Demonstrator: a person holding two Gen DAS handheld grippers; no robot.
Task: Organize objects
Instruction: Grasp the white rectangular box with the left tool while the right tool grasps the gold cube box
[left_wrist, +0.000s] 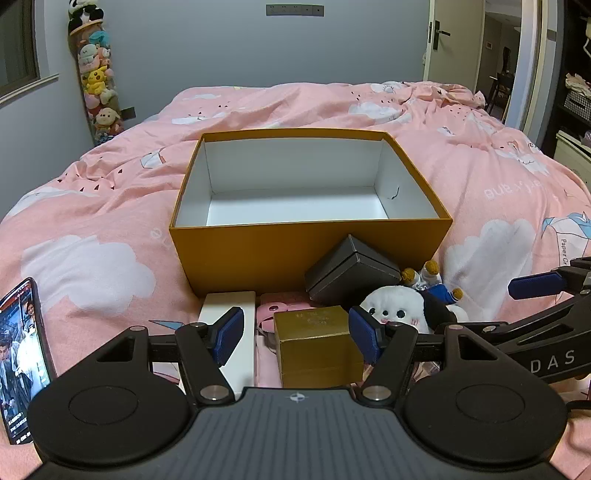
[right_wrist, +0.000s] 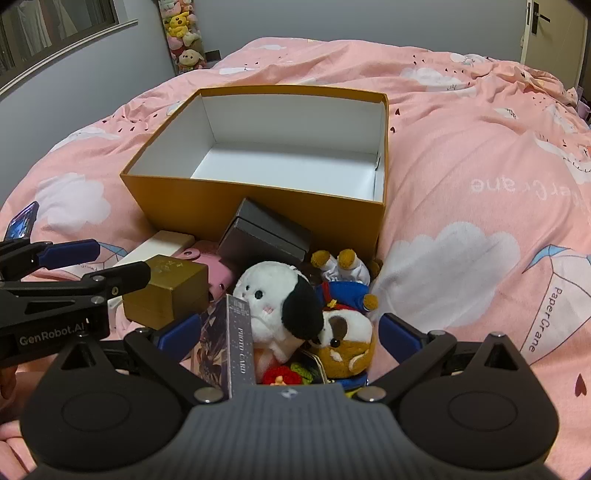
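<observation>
Nothing is packed yet, by the look of it: the orange box (left_wrist: 310, 251) sits open in the middle of the left wrist view, its white inside bare, and the whole pile waits on the bed (left_wrist: 92, 221) just in front of its near wall.

Going left to right in the left wrist view: a phone (left_wrist: 22, 354) stands lit at the lower left edge, apart from the rest. Next comes a white box (left_wrist: 229, 306), then a pink case (left_wrist: 275, 306) half hidden, then the gold box (left_wrist: 317, 343), which lies between the fingers of the left gripper (left_wrist: 297, 338). Those fingers are spread and neither pad presses on it. Behind it the dark grey box (left_wrist: 351, 273) leans tilted against the orange box. Right of that is the white plush (left_wrist: 395, 306), with the right gripper's fingers reaching in from the right edge.

In the right wrist view the right gripper (right_wrist: 290, 332) is spread as wide as it goes over the photo card pack (right_wrist: 236, 332), the white plush and a brown-and-white plush (right_wrist: 347, 339), pinching nothing.

Everything is left to do. The box mouth is wide and unobstructed, and the bed is open on both sides; the tight spot is the pile itself, where the two grippers work close together.
</observation>
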